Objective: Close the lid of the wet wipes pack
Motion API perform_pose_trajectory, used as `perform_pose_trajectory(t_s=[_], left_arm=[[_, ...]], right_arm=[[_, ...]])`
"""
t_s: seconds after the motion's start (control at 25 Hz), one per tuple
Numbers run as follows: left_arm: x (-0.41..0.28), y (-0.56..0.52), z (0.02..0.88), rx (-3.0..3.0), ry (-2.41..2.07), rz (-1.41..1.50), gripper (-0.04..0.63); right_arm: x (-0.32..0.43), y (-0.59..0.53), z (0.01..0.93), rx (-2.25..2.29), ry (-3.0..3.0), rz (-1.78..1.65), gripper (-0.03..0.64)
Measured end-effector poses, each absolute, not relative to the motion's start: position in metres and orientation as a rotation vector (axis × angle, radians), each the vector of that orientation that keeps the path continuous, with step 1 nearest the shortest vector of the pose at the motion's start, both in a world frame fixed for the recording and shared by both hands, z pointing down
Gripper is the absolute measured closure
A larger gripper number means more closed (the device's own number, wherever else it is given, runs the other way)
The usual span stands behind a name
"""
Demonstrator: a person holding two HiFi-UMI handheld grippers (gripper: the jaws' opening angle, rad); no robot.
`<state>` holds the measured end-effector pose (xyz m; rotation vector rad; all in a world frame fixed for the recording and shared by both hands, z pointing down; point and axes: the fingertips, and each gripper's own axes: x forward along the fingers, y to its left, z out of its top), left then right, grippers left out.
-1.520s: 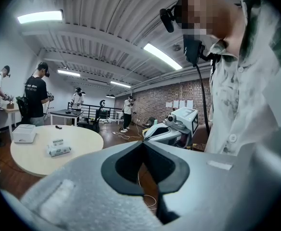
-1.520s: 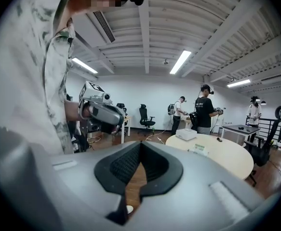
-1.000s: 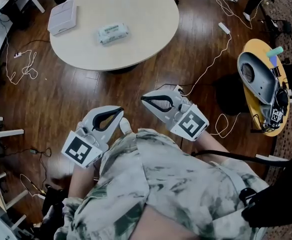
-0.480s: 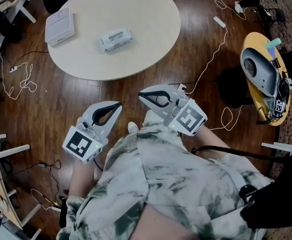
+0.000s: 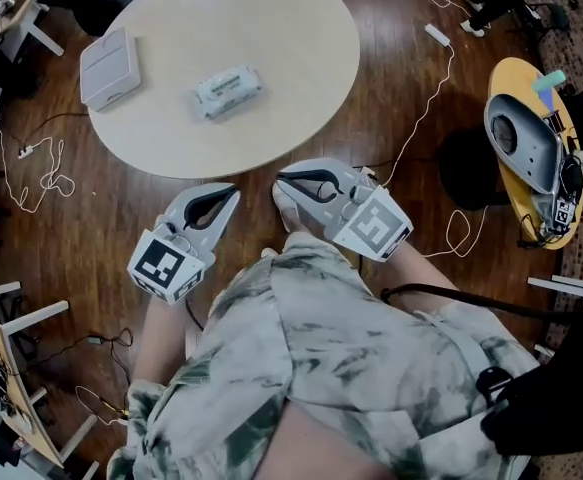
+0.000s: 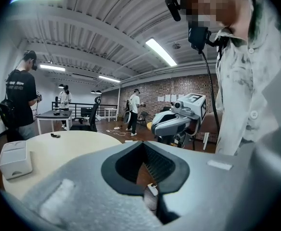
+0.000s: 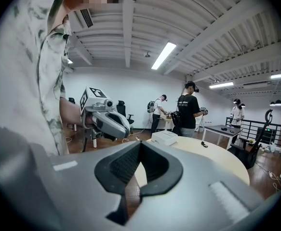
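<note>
Currently the wet wipes pack (image 5: pixel 228 90) lies on the round table (image 5: pixel 301 58), left of the table centre and well apart from both grippers. A white box (image 5: pixel 107 66) sits further left on the same surface, clear of the pack.

Gripper state:
- Left gripper (image 5: pixel 228 191): jaws closed tip to tip, nothing between them. Its own view confirms that only floor shows through the gap behind the tips.
- Right gripper (image 5: pixel 283 180): jaws likewise closed and empty.

Position: both grippers are held low in front of the person, over the wooden floor (image 5: pixel 91 218) and short of the near table edge. Neither is above the tabletop.

Governing relation: in the head view the pack lies almost straight ahead of the left gripper tips, and ahead and to the left of the right gripper tips. The 2 grippers are at a similar range, but the left one is better aligned. The pack's long axis runs across the person's body, with its right end angled slightly away.

Lid condition: it is too small in the head view to confirm as open or shut, and neither gripper view shows the pack.

Assessment: the closing step has not begun. The next move likely requires a forward reach over the table edge, then downward pressure on the pack's top face.
</note>
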<state>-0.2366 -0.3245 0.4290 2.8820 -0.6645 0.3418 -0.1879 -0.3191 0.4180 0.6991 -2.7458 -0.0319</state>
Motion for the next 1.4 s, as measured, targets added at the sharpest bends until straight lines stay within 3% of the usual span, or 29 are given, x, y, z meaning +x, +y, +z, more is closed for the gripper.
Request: perform_pose_trajectory(t_s=[0.64, 1.4], left_arm=[[-0.224, -0.467, 0.486, 2.861, -0.661, 0.509, 0.595], [-0.233, -0.542, 0.572, 2.708, -0.769, 0.698, 0.595]], right_arm=[[-0.175, -0.440, 0.433, 0.705, -2.743, -0.022, 0.611], [-0.169, -0.509, 0.454, 0.608, -2.705, 0.023, 0.611]])
